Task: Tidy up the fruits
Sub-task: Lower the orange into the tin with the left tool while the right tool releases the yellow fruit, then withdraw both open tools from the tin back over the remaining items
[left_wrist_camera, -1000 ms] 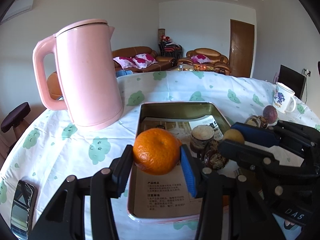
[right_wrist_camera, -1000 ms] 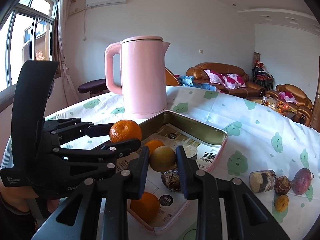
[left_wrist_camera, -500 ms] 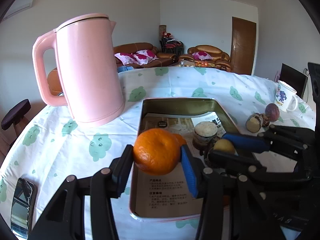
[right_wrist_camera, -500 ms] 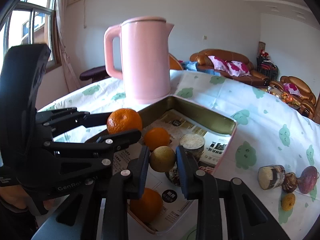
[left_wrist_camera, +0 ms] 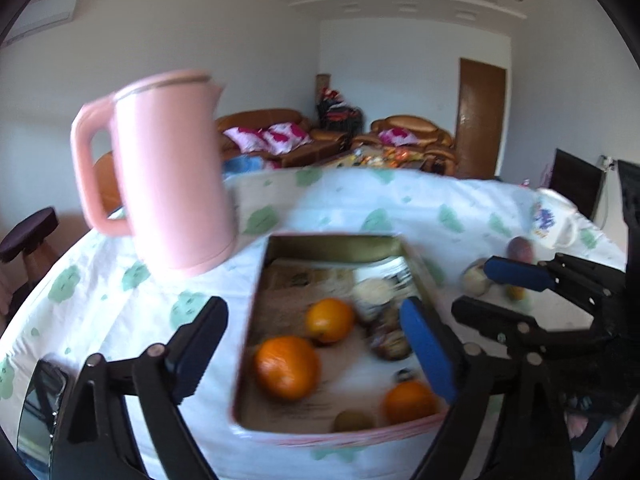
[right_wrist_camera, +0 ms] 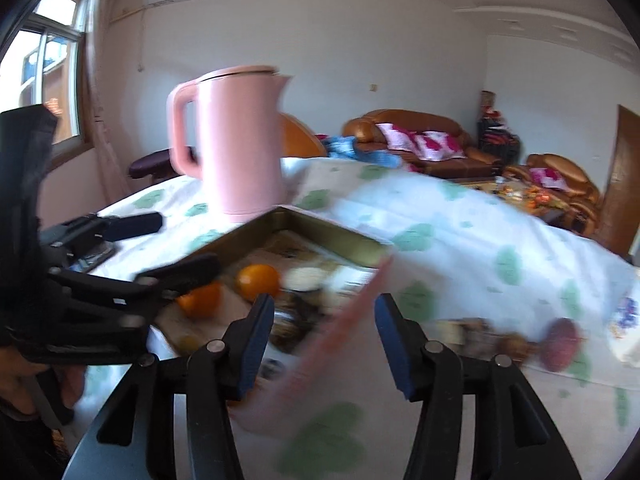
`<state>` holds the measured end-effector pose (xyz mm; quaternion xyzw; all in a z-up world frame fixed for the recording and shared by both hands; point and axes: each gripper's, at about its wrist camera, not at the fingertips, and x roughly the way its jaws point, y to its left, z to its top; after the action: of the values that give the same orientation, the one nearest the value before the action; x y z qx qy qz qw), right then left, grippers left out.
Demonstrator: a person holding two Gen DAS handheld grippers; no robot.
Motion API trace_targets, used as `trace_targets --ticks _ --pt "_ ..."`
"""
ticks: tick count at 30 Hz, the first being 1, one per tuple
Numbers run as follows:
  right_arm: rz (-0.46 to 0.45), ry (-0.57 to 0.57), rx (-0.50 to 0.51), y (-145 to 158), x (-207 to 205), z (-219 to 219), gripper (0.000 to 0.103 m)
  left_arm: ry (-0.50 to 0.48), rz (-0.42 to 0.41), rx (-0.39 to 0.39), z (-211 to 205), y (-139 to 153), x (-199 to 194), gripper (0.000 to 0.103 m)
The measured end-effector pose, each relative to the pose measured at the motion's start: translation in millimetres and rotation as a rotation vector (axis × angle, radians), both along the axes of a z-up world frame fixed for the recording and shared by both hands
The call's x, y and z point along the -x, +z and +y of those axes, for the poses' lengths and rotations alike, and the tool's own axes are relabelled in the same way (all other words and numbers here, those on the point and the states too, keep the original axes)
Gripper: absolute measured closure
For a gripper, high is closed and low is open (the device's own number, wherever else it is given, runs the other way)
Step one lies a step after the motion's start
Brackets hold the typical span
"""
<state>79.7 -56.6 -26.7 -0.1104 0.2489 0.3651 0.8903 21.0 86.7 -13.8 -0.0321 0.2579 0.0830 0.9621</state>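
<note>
1. The left gripper (left_wrist_camera: 316, 344) hung over the near left part of the metal tray (left_wrist_camera: 332, 242), its jaws spread wide and holding nothing
2. The right gripper (right_wrist_camera: 324, 344) was likewise released, jaws parted and empty, above the tray's near right rim
3. Inside the tray, on a printed paper lining, lay three oranges: a large orange (left_wrist_camera: 287, 367) by the near left edge, a second orange (left_wrist_camera: 330, 320) towards the middle, and a third orange (left_wrist_camera: 410, 402) in the near right corner
4. A small brownish fruit (left_wrist_camera: 354, 421) sat against the tray's near rim, beside the third orange
5. A pale round-topped item (left_wrist_camera: 374, 290) and some dark lumps (left_wrist_camera: 390, 340) lay in the tray's right half; blur hid what they were
6. On the tablecloth (left_wrist_camera: 400, 200) beyond the tray's right edge lay a purple fruit (right_wrist_camera: 562, 344) and a few blurred small pieces
7. A pink kettle (left_wrist_camera: 170, 172) stood at the tray's far left corner
</note>
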Motion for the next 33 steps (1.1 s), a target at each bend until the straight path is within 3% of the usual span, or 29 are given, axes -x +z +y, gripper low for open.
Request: trace_targets --ticks 3,7,10,20,24,25,28,33 --pt "0.006 -0.114 -0.002 5 -19 -37 0.048 -0.057 -0.025 0.021 -26 7 -8 0.004" --pt "0.046 -0.295 0.011 -2 -52 -82 0.048 -0.138 0.002 0.026 -58 5 -27 0.004" --pt "0.105 -0.354 0.031 -18 -72 -103 0.048 -0.182 0.023 0.022 -80 3 -44 0.004" --pt "0.251 -0.289 0.086 -47 -96 -95 0.049 -0.15 0.081 0.0 -92 -7 -84 0.004" --pt "0.308 -0.264 0.088 -54 -102 -93 0.059 -0.147 0.08 0.011 -89 -7 -85 0.004" --pt "0.327 -0.256 0.092 -57 -104 -92 0.066 -0.149 0.082 0.012 -89 -7 -86 0.004" --pt "0.331 -0.242 0.08 -57 -104 -93 0.076 -0.158 0.086 0.009 -92 -7 -87 0.004" --pt "0.28 -0.272 0.029 -48 -96 -103 0.076 -0.187 0.096 -0.007 -103 -6 -90 0.004"
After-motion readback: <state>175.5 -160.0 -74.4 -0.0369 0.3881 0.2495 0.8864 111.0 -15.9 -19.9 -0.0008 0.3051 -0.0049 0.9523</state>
